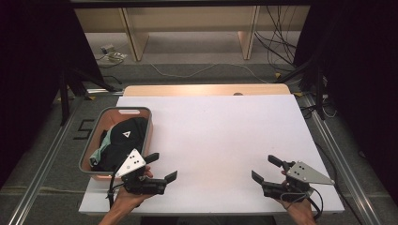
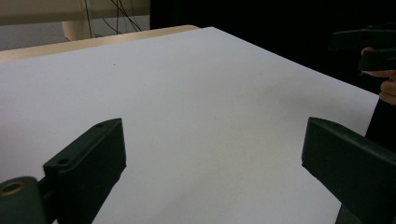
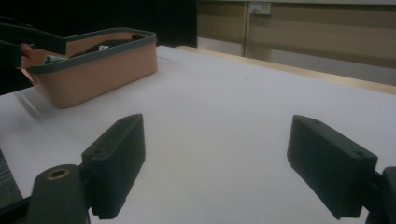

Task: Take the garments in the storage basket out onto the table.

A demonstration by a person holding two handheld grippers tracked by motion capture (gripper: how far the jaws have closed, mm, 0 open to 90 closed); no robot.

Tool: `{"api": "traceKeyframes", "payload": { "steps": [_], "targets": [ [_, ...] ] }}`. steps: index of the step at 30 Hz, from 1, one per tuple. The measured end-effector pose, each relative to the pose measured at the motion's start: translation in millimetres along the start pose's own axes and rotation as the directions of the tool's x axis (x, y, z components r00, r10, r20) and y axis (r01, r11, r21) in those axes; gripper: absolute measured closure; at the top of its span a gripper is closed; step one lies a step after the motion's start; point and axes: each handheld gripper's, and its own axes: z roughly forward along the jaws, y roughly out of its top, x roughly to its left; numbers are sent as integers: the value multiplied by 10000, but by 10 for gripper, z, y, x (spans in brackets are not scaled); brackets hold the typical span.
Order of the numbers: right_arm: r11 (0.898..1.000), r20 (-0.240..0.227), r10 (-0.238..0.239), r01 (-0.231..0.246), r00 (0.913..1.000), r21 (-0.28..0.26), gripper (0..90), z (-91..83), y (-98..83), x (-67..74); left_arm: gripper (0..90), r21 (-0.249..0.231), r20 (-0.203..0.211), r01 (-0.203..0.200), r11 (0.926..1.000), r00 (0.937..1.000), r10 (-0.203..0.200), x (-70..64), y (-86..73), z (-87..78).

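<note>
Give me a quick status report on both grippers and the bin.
Left gripper open, holding nothing, beside the bin. Right gripper open, holding nothing, at table's near right. Pink bin at table's left holds dark clothing. White tabletop bare between the grippers.

Left claw (image 1: 162, 167) and right claw (image 1: 265, 168) both gape, empty.

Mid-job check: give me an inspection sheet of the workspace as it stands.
Surface: white board on a wooden table, bare in the middle.
Job's things: salmon basket at the left edge, holding dark clothing.
Clutter: nothing seen.
Grippers: left claw and right claw open, empty, near the front edge.
Cables: one trails from each claw; more lie on the floor beyond.
Surroundings: dark curtains, wooden shelving behind.
</note>
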Motion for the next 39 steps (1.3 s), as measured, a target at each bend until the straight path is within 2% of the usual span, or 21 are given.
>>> {"api": "traceKeyframes", "payload": {
  "steps": [21, 27, 35, 39],
  "targets": [
    [10000, 70, -56, 56, 10000, -33, 202, 0, 11, 9, 58, -191, -183, 139, 9997, 9997, -142, 13, 86, 12],
    [10000, 67, -76, 77, 9999, -53, 203, 2, 15, 8, 58, -444, -372, 131, 9989, 9992, -148, 26, 178, 2],
    [9999, 47, -84, 84, 10000, -66, 203, 3, 16, 13, 58, -346, -711, 182, 9992, 9973, -206, 70, 285, 77],
    [9999, 44, -95, 95, 9999, -69, 203, 2, 19, 16, 57, -463, -933, 260, 9986, 9952, -303, 119, 363, 106]
  ]
}}
